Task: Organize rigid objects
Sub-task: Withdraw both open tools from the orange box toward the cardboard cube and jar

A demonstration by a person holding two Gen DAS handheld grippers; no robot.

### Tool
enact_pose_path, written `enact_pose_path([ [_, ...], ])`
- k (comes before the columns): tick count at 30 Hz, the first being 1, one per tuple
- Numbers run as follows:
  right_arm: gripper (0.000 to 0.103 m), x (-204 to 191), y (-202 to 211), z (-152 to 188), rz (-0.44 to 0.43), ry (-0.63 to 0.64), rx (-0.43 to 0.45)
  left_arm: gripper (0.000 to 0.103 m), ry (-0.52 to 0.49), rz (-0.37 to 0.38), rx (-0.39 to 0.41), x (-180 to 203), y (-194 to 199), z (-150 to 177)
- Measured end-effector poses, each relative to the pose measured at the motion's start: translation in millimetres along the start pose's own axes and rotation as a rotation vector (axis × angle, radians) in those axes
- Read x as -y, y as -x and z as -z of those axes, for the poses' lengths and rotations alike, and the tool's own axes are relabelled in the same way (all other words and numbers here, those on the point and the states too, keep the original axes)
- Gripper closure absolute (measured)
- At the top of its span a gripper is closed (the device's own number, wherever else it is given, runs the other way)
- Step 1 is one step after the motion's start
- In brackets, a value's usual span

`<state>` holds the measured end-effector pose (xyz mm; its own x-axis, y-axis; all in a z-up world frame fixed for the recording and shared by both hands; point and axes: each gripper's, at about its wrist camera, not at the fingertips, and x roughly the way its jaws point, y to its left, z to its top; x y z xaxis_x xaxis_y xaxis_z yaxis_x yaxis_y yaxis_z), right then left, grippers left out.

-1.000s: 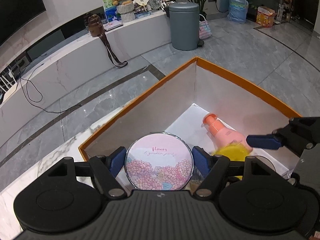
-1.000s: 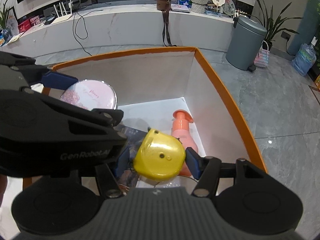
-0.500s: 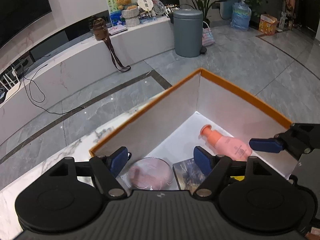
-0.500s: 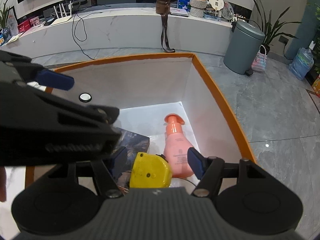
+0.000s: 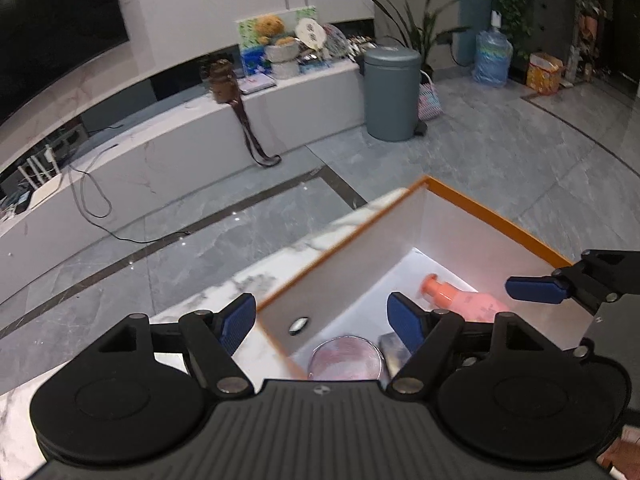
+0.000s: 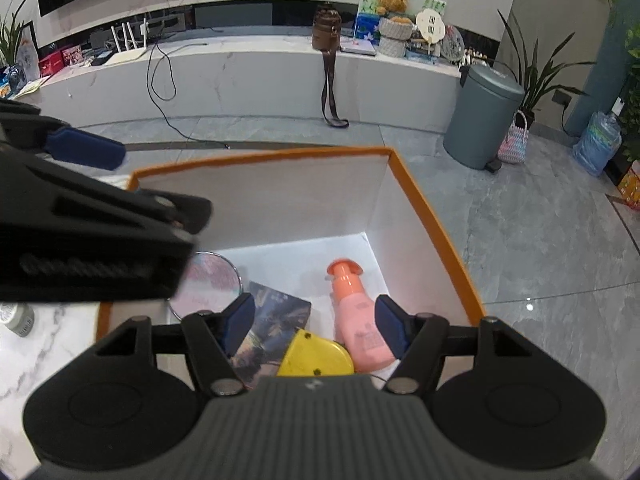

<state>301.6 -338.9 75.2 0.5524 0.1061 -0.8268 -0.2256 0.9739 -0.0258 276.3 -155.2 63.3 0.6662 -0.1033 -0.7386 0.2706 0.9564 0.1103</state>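
Orange-edged and white inside, the box (image 6: 432,216) already holds what the task is about, so the step in hand reads as a clean withdrawal of both grippers. Working from the left of the right wrist view: the left gripper (image 5: 320,318) hangs over the box's left wall with its claw released and nothing between the pads; its jaws have just been opening. Below it the round floral tin (image 6: 212,280) lies flat in the near-left corner of the box floor. Just right of the tin sits a dark printed card pack (image 6: 276,320), partly under the yellow case (image 6: 316,354), which rests at the near edge. Right again, the pink pump bottle (image 6: 356,316) lies on its side, its cap pointing to the far wall. The right gripper (image 6: 316,322) is above the case, claw let go, pads clear of both case and bottle; its jaws have also just been opening.

To do this well, I would lift each gripper straight up before swinging away, since the left one is close to the box wall and a sideways pull could nudge the box. Keeping both claws spread avoids snagging the bottle's pump.
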Motion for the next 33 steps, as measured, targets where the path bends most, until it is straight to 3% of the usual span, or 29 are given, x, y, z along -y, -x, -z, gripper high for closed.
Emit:
enact_pose_path([
  [16, 0.037, -76, 48, -22, -0.114, 0.086, 0.125, 0.015, 0.14, -0.105, -0.013, -101, 40, 50],
  [33, 0.037, -156, 44, -18, -0.184, 0.214, 0.122, 0.015, 0.283, -0.096, -0.047, -153, 60, 151],
])
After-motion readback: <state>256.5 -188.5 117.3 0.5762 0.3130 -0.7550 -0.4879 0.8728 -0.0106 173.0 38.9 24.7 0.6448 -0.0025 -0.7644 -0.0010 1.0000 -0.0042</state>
